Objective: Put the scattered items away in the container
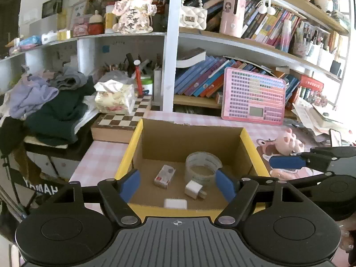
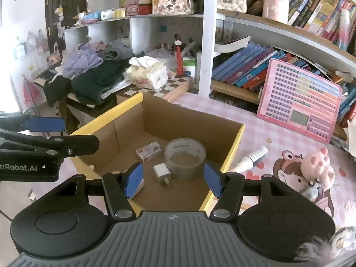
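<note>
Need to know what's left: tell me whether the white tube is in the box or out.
Out. The white tube lies on its side on the pink tablecloth, right of the cardboard box.

Cardboard box (image 2: 231, 155) sits on the table (image 2: 278, 138), open side up. Inside it: tape roll (image 2: 184, 155) toward the right, small carton (image 2: 148, 151) to its left, charger plug (image 2: 162, 171) just in front of the roll, a flat block (image 1: 175, 203) against the near wall. Outside, right of the box: a tube (image 2: 250, 158) lying on the table, a plush toy (image 2: 318, 169) further right. Tablet board (image 2: 300, 106) leans against the shelf books behind. Chessboard (image 2: 164, 89) lies behind the box to the left, tissue pack (image 2: 148, 73) on it.
</note>
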